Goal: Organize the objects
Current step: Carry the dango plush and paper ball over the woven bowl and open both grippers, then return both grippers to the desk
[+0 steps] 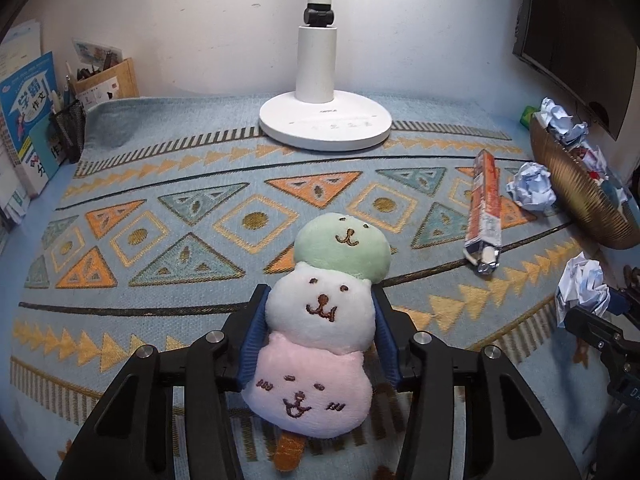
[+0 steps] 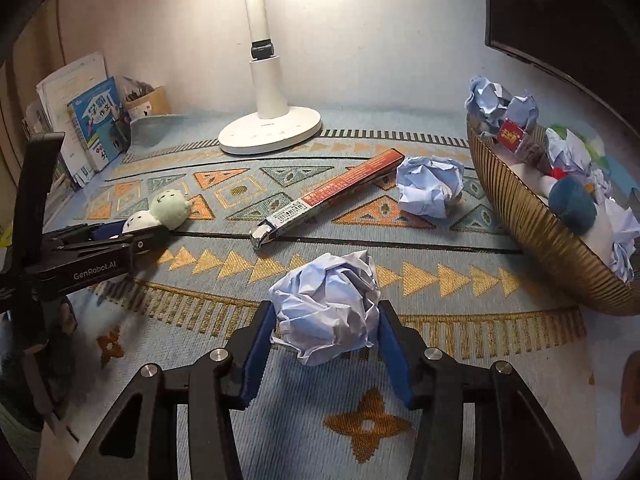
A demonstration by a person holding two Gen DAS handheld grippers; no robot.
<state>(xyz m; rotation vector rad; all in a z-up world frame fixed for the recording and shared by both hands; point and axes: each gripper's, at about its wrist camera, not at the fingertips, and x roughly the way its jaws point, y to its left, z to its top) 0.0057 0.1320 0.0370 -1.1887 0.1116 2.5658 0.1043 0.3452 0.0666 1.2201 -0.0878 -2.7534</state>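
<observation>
Left wrist view: we see the left gripper [image 1: 320, 320] closed partway on the plush toy [image 1: 324, 312] — three stacked faces, green, white and pink, with an orange stick at the bottom. The blue pads press the white middle section from both sides. Beyond the toy, the patterned mat [image 1: 160, 184] carries the white lamp base [image 1: 325, 122] at the far centre. To the right lies a long orange box [image 1: 485, 212], and just beside it a crumpled paper ball [image 1: 531, 186] touching the gold bowl [image 1: 576, 196]. Books [image 1: 28, 120] stand at the far left edge.

Right wrist view: we see the right gripper [image 2: 326, 320] holding a second crumpled paper ball [image 2: 326, 308] between its blue pads, jaws open about the ball's width and both pads in contact. The left gripper appears at the left edge with the toy's green and white sections protruding. The gold bowl at the right holds more crumpled paper, a small red package [image 2: 514, 136] and a dark blue plush [image 2: 572, 204].
</observation>
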